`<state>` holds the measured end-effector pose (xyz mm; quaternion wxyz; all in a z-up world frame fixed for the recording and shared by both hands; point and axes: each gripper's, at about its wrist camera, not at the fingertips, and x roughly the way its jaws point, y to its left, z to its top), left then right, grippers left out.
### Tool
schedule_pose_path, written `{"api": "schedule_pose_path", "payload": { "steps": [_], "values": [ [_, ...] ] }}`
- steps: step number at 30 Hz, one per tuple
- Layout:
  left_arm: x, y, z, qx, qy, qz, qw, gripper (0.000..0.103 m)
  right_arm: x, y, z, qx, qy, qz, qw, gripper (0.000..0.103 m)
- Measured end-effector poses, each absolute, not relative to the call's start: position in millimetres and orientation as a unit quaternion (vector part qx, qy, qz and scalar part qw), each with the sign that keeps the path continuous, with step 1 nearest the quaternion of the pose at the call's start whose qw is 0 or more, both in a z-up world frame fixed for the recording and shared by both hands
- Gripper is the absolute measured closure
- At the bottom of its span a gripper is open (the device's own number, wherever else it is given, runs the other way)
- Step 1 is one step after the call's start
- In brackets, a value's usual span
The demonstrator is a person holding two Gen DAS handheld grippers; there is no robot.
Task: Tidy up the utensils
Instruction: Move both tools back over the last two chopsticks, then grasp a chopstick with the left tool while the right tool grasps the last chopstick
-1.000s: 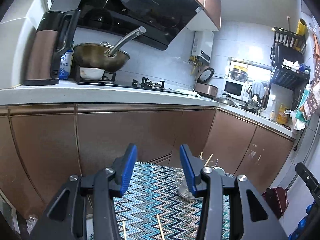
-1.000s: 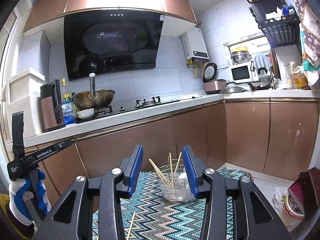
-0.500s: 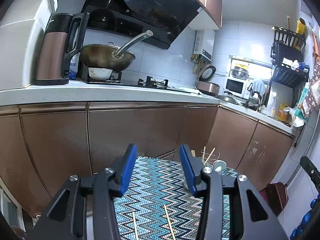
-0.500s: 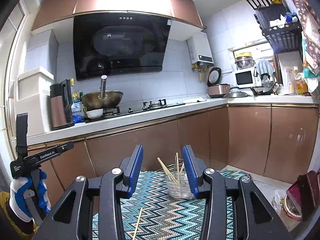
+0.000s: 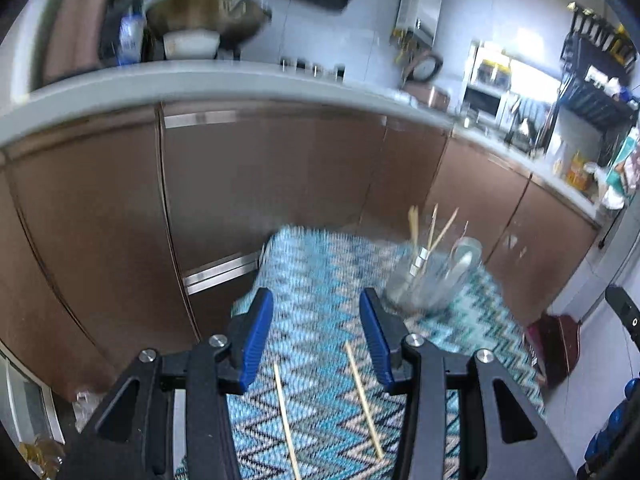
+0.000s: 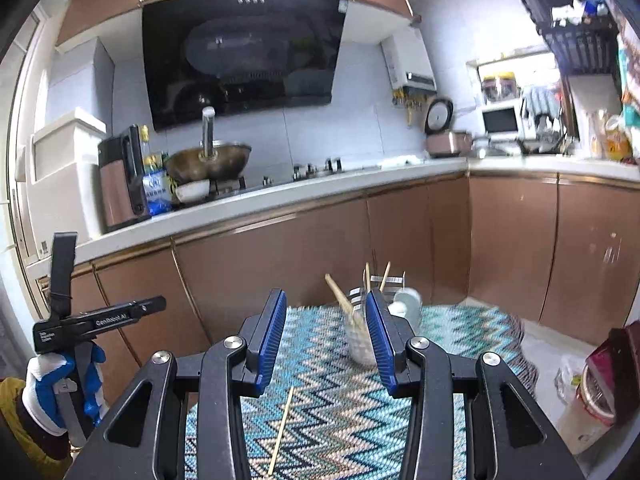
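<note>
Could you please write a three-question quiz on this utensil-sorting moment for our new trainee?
1. True or false: the left claw is shut on a chopstick.
2. How many loose chopsticks lie on the zigzag cloth in the left wrist view? A) none B) two C) five
3. Fill in: the clear holder has chopsticks standing ____ it.

Key:
1. False; it is open and holds nothing, and so is the right claw.
2. B; one chopstick lies left of the other chopstick, both flat on the cloth.
3. In; their tips rise above the rim.
</note>
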<state>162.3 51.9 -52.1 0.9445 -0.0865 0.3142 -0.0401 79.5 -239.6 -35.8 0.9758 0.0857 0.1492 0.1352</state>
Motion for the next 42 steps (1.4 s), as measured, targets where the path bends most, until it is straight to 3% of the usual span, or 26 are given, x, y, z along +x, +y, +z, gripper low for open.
{"api": "schedule_pose_path", "payload": {
  "steps": [8,17,23,27,34,42],
  "values": [
    [207.2,62.4,-141.4,-0.093,0.454,-0.057,0.885,0.060,127.4,-214.1,-80.2,0.072,0.252,0.171,0.950,0.062],
    [247.1,72.5,-210.6,-0.127,0.555,-0.077,0.819,0.060,196.5,-164.2,-146.8,0.078,0.380,0.248,0.888,0.062],
    [265.6,72.6,-235.0,-0.129,0.583,-0.079,0.798,0.061,239.0,-132.2,-180.5,0.065,0.444,0.276,0.850,0.065],
    [272.2,73.3,-244.2,-0.132,0.596,-0.086,0.787,0.070,270.3,-112.0,-204.4,0.053,0.487,0.281,0.825,0.074],
    [281.3,71.2,-249.3,-0.112,0.606,-0.087,0.783,0.081,313.0,-87.2,-235.7,0.032,0.540,0.268,0.797,0.080],
    [281.4,64.0,-250.4,-0.082,0.603,-0.067,0.790,0.087,334.9,-72.1,-262.3,0.001,0.582,0.246,0.775,0.091]
  ]
}}
